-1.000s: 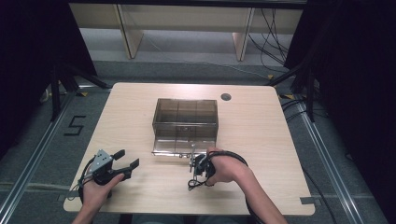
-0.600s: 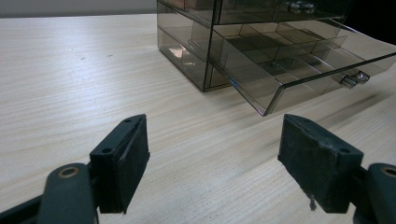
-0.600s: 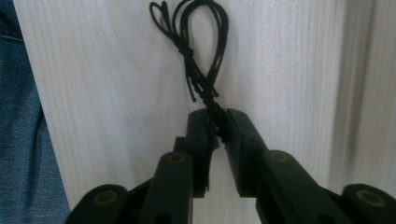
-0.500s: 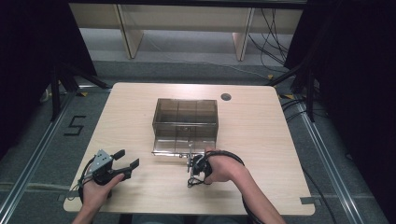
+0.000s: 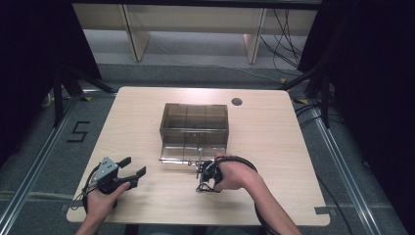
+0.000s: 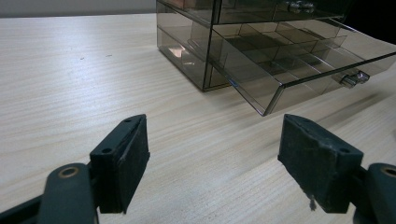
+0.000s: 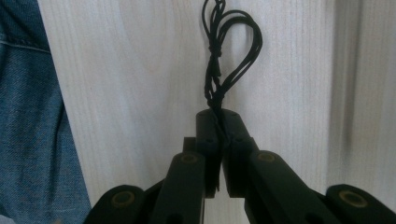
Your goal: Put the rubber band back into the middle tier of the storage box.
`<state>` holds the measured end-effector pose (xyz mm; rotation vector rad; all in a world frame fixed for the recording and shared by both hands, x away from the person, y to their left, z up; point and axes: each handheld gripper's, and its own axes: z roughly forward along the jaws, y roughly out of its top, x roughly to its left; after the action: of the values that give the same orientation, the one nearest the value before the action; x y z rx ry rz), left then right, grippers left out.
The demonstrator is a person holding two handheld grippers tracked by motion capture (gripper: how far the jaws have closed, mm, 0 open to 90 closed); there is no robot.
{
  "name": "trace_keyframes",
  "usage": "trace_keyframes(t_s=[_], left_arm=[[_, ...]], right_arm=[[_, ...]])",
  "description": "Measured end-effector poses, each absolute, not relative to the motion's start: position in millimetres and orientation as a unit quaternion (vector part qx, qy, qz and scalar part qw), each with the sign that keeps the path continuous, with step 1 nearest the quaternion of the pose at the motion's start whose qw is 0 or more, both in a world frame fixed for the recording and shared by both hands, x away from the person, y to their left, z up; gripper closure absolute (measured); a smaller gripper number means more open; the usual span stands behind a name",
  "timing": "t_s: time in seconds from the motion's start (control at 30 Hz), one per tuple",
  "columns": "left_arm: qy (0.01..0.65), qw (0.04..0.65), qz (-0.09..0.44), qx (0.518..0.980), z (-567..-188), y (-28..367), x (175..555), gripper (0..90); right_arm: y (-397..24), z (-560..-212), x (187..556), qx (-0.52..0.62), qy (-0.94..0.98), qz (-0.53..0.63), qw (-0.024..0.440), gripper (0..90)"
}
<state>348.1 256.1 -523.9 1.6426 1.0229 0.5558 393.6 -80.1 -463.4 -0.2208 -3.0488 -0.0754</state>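
Right gripper view: right gripper [image 7: 219, 122] has just been closing, now clenched on the black cord [image 7: 229, 60] (left gripper [image 6: 215, 154] released); next, presumably, carry it to the open drawer [image 5: 193, 152].

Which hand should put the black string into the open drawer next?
Right, most likely. The right claw is already shut on the black string and sits just in front of the open drawer. The left claw is open, holds nothing and is farther off to the side.
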Motion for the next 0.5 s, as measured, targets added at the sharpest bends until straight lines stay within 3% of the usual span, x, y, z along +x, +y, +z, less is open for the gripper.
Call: trace_keyframes(t_s=[0.27,0.5], left_arm=[[0.43,0.531,0.234,0.691,-523.4,256.0,347.8,23.7],[0.43,0.532,0.233,0.691,-523.4,256.0,347.9,23.7]], right_arm=[[-80.9,-449.2,393.1,-0.059,-0.998,-0.022,0.017,87.7],[-79.6,-441.4,391.0,-0.067,-0.997,-0.02,0.021,87.7]])
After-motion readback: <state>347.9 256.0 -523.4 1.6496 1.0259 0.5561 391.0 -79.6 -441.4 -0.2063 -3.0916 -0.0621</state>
